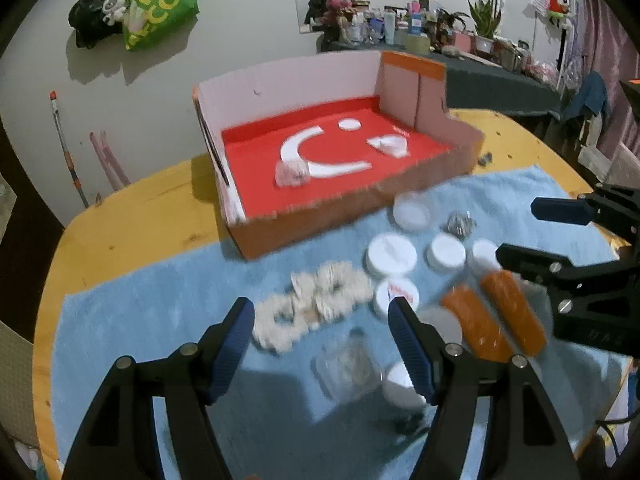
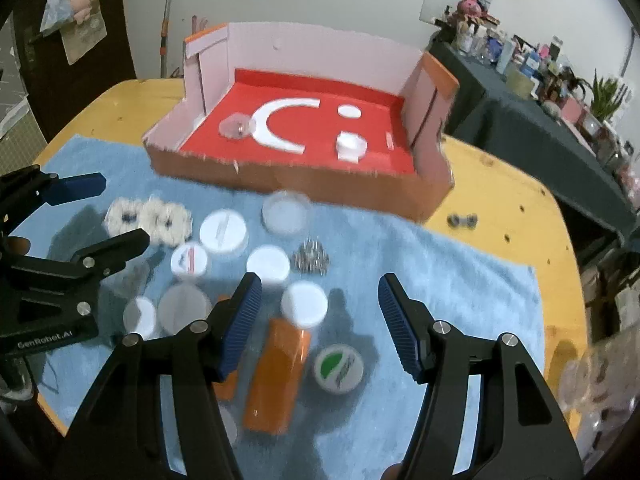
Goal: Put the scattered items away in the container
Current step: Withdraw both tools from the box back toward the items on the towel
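Observation:
An open cardboard box (image 1: 360, 204) (image 2: 304, 178) with a red floor stands at the back of a blue towel (image 1: 168, 300) (image 2: 460, 280). Two small clear items lie inside it. On the towel lie several white round jars (image 1: 391, 255) (image 2: 223, 231), two orange bottles (image 1: 514, 310) (image 2: 276, 376), white fluffy scrunchies (image 1: 316, 300) (image 2: 150, 218), a silver cluster (image 2: 310, 260) and a green-lidded jar (image 2: 338, 366). My left gripper (image 1: 322, 316) is open above the scrunchies. My right gripper (image 2: 320, 292) is open above a white-capped orange bottle.
The towel covers a yellow round table (image 1: 132, 220) (image 2: 504, 200). A small dark item (image 2: 462, 220) lies on the bare wood right of the box. A cluttered dark shelf (image 1: 480, 76) stands behind. A clear plastic packet (image 1: 348, 364) lies near my left fingers.

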The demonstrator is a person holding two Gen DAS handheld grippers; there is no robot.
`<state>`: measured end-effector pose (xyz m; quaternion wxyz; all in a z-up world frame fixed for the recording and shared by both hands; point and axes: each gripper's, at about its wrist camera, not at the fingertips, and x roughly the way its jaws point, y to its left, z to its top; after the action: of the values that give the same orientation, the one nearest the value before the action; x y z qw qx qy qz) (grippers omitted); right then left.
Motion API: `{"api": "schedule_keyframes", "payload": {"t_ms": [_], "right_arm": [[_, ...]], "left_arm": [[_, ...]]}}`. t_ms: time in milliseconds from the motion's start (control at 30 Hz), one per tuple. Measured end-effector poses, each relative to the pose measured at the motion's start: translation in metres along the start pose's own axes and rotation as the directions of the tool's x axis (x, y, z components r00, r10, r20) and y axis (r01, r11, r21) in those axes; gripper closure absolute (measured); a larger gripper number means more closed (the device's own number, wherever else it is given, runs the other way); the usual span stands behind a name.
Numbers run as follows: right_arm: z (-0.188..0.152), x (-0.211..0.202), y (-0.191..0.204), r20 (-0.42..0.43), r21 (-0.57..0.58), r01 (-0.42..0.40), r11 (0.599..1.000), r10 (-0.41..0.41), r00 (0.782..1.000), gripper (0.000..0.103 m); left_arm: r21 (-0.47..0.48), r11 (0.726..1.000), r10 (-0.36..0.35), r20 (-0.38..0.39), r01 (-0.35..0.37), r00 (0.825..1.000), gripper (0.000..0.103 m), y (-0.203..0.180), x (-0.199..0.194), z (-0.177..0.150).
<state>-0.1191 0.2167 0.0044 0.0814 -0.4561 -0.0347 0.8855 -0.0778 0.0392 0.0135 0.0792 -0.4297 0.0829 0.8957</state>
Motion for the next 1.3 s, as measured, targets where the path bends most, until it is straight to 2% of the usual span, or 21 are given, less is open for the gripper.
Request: {"api": "schedule_keyframes", "payload": {"t_ms": [433, 767, 1067, 1300], "right_arm": [[-0.031, -0.012, -0.007, 0.005, 0.020, -0.002, 1.000, 0.002, 1.000, 0.043], [-0.042, -0.008, -0.020, -0.004, 0.038, -0.008, 0.999, 0.008, 1.000, 0.043], [-0.045, 0.000, -0.030, -0.015, 0.058, -0.023, 0.998, 0.024, 1.000, 0.043], [-0.047, 0.012, -0.030, -0.020, 0.054, -0.025, 0.998, 0.026, 0.999, 0.040]], "left_arm": [[0.007, 0.998, -0.055, -0.033, 0.055, 0.998, 0.031, 0.000, 0.002, -0.031], [-0.024, 0.998, -0.057, -0.045, 0.056, 0.997, 0.031, 0.009, 0.005, -0.029], [-0.016, 1.000, -0.027, -0.071, 0.026, 0.997, 0.031, 0.006, 0.016, -0.025], [-0.040, 0.998, -0.049, -0.082, 0.046, 0.995, 0.031, 0.009, 0.024, -0.025]]}}
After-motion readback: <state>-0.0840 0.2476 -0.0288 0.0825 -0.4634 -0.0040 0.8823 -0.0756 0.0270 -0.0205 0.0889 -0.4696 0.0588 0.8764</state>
